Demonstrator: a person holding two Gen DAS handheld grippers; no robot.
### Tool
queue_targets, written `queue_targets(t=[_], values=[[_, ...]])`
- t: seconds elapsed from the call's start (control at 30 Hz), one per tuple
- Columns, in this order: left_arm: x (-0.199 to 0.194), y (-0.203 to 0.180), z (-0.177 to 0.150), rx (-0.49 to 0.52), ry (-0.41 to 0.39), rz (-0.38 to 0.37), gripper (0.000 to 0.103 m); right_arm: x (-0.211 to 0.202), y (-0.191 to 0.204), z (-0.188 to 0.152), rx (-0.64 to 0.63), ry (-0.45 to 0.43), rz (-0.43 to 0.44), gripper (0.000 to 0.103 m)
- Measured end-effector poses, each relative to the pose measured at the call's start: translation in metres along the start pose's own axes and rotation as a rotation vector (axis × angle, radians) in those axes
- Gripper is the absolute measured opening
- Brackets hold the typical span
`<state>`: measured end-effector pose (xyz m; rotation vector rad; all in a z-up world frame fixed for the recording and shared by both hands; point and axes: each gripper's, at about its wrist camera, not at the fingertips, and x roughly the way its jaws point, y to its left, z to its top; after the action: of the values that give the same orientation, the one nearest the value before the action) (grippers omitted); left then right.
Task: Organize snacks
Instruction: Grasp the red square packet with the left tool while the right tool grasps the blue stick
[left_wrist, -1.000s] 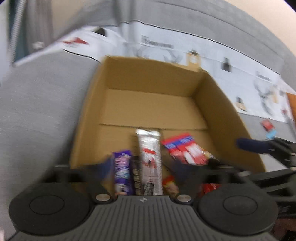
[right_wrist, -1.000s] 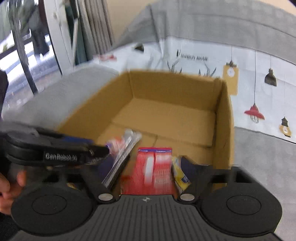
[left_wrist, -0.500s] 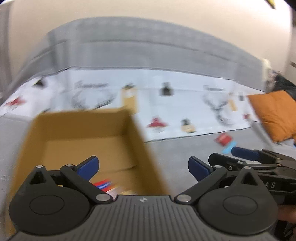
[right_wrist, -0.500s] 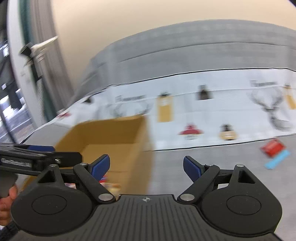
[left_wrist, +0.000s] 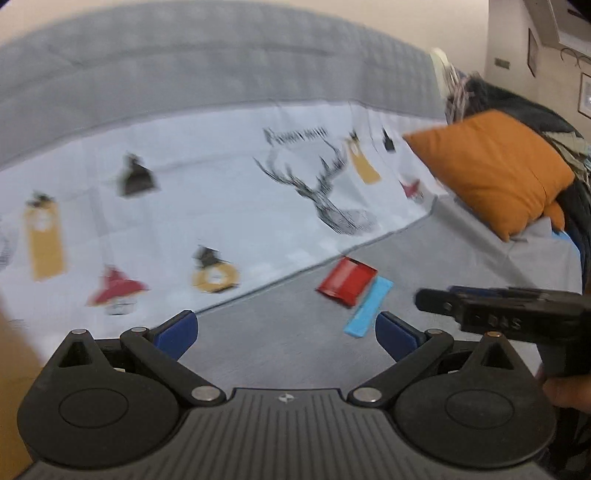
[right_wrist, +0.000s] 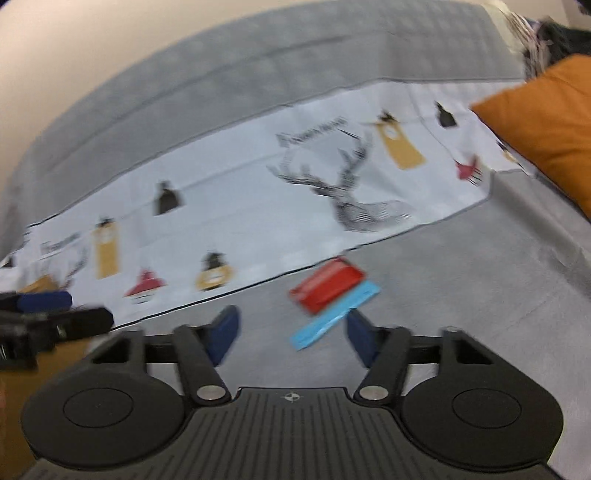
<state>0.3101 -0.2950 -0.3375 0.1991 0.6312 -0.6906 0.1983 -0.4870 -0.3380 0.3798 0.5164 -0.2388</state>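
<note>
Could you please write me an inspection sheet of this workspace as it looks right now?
Surface: grey fabric couch seat, white printed cloth along the backrest.
Job's things: flat red snack packet and light blue snack strip, touching, on the seat.
Clutter: orange cushion; dark bundle behind it, too blurred to name.
Grippers: left gripper open, empty; right gripper closing, the blue strip lies ahead of it, nothing gripped.
Cables: nothing seen.
Surroundings: beige wall.

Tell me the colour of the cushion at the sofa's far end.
Orange; the cushion shows best in the left wrist view.
</note>
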Motion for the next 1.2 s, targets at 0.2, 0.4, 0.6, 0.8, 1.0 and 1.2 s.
queue_targets(t=[0.2,0.4,0.6,0.8,1.0,1.2], values=[[0.098,-0.019,0.014,-0.020,0.061,-0.088,0.095,0.077,-0.037,0.005,0.063,0.114,-0.038,0.038],[0.167,-0.029,0.019,-0.001,0.122,-0.159,0.073,0.117,-0.062,0.019,0.163,0.115,-0.031,0.031],[0.195,-0.023,0.024,0.033,0.104,-0.213,0.061,0.134,-0.053,0.025,0.060,0.126,-0.047,0.018],[0.186,-0.026,0.025,0.101,0.138,-0.099,0.025,0.129,-0.057,0.026,0.070,0.134,-0.015,0.002],[0.156,-0.007,0.004,0.053,0.184,-0.078,0.021,0.113,-0.045,0.023,-0.014,0.114,0.053,0.000],[0.148,-0.037,0.014,0.104,0.100,-0.154,0.089,0.091,-0.072,0.020,0.024,0.084,-0.016,0.000]])
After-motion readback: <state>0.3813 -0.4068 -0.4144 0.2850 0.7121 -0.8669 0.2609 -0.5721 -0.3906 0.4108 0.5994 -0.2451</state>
